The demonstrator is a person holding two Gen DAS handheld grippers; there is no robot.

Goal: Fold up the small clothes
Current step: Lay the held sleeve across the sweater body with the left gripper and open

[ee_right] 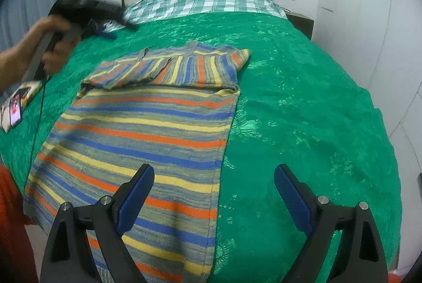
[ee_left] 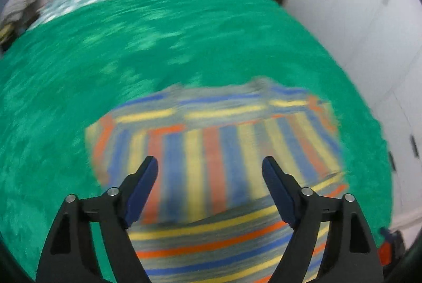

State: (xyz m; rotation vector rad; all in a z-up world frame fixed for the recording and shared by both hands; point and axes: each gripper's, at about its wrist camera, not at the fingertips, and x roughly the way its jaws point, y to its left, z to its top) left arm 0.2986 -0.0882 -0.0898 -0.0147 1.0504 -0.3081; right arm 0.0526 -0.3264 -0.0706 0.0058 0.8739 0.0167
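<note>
Striped knit sweater [ee_right: 147,124] lies flat on the green bedspread [ee_right: 303,111], sleeves folded across its far end. A hand [ee_right: 50,45] holds the left gripper [ee_right: 105,27] raised at far left — jaws wide, empty. Right gripper [ee_right: 213,180] hangs spread, empty, over the sweater's near right edge.

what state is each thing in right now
sweater: flat on the bed, top part and sleeves folded over, lower body not yet folded
left gripper: open, nothing between the fingers, above the sweater
right gripper: open, empty, over the sweater's right edge
phone: lying on the bedspread, screen lit
bedspread: spread over the bed
pillow: lying at the head of the bed
</note>
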